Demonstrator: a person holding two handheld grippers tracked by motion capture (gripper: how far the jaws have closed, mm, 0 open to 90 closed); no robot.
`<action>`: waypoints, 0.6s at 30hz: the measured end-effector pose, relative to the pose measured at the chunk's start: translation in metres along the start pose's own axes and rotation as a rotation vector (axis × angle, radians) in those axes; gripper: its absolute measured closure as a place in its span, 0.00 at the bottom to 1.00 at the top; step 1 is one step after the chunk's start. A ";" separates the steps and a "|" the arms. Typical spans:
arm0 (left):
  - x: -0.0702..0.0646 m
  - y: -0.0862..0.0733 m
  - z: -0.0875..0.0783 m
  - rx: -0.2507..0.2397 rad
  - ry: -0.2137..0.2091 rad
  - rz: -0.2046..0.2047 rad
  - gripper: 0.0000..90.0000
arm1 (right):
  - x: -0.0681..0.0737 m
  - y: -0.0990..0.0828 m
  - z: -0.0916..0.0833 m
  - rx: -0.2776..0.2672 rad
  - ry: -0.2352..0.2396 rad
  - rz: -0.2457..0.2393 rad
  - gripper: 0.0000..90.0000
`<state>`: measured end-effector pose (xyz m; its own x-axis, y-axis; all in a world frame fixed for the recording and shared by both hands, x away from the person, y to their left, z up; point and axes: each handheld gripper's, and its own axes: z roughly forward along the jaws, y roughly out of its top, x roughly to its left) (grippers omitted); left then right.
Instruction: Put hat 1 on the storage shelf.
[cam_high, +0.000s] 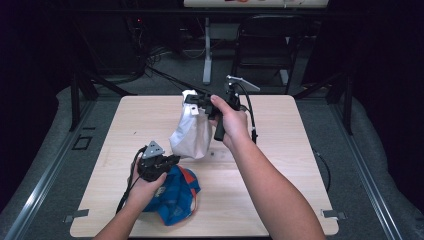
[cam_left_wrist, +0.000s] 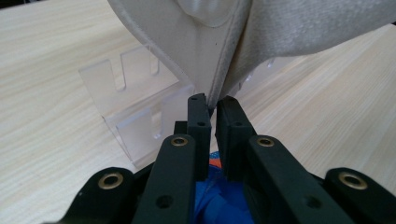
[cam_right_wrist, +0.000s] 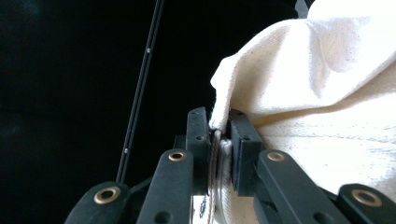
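Note:
A white cloth cap (cam_high: 192, 135) hangs above the middle of the wooden table (cam_high: 280, 150), stretched between both grippers. My right gripper (cam_high: 194, 104) is raised and shut on the cap's top edge; the right gripper view shows the hem (cam_right_wrist: 219, 116) pinched between its jaws. My left gripper (cam_high: 175, 160) is lower and shut on the bottom edge, and the left gripper view shows the seam (cam_left_wrist: 219, 79) running into its nearly closed jaws. A blue and orange cloth cap (cam_high: 177, 197) lies on the table under my left hand.
A clear acrylic stand (cam_left_wrist: 135, 116) sits on the table just behind the white cap's lower edge. Beyond the table's far edge stand a dark chair (cam_high: 267, 45) and a white post (cam_high: 207, 50). Dark floor surrounds the table.

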<state>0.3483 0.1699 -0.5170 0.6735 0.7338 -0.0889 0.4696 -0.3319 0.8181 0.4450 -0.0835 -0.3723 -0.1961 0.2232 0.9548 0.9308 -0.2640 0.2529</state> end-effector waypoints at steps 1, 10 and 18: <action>0.000 0.000 0.000 0.000 0.000 0.000 0.94 | 0.000 0.000 0.000 0.000 0.000 0.000 0.89; 0.006 -0.008 0.011 0.056 -0.007 -0.050 0.95 | -0.016 0.001 0.002 -0.015 -0.086 -0.017 0.90; -0.001 -0.010 0.014 0.057 0.036 -0.035 0.95 | -0.034 0.000 -0.003 -0.018 -0.132 -0.024 0.87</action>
<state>0.3504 0.1643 -0.5330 0.6355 0.7662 -0.0951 0.5245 -0.3381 0.7814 0.4506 -0.0939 -0.4042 -0.1751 0.3512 0.9198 0.9205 -0.2731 0.2796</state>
